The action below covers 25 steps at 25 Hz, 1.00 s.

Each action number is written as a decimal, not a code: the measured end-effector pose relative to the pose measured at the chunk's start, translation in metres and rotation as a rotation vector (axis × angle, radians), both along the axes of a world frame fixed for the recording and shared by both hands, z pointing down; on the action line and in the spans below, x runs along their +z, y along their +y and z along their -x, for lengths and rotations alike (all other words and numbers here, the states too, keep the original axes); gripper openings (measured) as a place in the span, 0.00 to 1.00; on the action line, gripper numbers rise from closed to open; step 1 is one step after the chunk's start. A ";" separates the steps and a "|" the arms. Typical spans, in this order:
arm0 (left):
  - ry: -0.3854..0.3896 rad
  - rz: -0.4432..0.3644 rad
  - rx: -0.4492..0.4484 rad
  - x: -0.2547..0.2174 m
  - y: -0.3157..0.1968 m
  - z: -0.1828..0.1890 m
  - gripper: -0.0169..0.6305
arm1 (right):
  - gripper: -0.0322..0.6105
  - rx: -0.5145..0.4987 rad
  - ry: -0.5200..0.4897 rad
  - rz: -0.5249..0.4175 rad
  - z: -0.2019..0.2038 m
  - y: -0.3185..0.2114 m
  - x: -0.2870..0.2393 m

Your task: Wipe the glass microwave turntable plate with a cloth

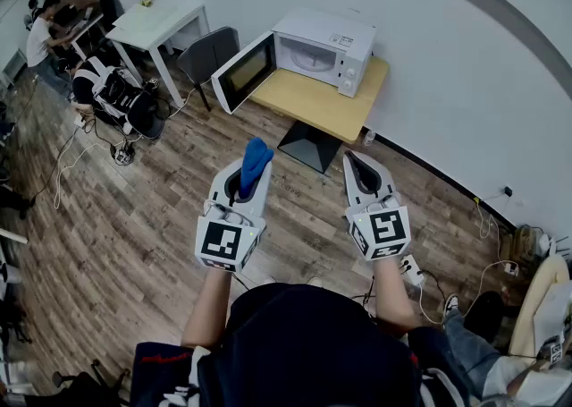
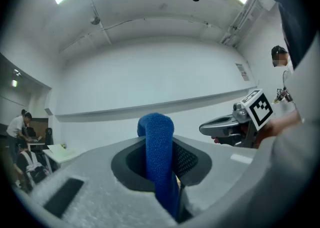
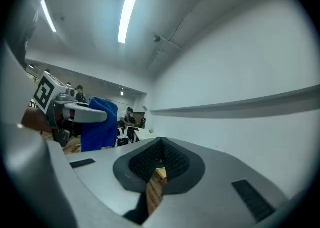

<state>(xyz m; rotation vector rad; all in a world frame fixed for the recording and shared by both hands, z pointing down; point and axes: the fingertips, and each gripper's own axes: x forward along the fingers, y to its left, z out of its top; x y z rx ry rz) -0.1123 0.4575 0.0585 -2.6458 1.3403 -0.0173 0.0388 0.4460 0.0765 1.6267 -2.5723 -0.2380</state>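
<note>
Cloth (image 1: 255,164) blue; microwave (image 1: 323,49) white; desk (image 1: 308,105) light wood; floor (image 1: 134,217) brown planks; left claw (image 1: 239,183), right claw (image 1: 356,162) grey, black-white square markers.

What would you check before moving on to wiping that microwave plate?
1. Cloth held: the blue cloth is clamped in the left hand-held gripper. Ok.
2. Spare hand free: the right hand-held gripper has its jaws together with nothing between them. Ok.
3. Access: the microwave door stands open. Ok.
4. Glass plate in place inside: too small to make out. Cannot tell.
5. Close enough to wipe: both grippers are over the floor, short of the table. Not ok.
</note>
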 end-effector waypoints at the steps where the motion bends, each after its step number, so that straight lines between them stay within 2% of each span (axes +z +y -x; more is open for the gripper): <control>1: 0.000 0.001 0.000 0.000 0.001 0.000 0.13 | 0.06 -0.006 -0.004 0.001 0.000 0.001 0.000; 12: 0.000 0.014 -0.001 0.005 0.009 -0.011 0.13 | 0.06 -0.032 -0.020 0.004 -0.001 0.011 0.002; 25: -0.009 0.014 -0.043 0.017 0.026 -0.050 0.13 | 0.06 -0.087 -0.024 0.015 -0.037 0.022 0.013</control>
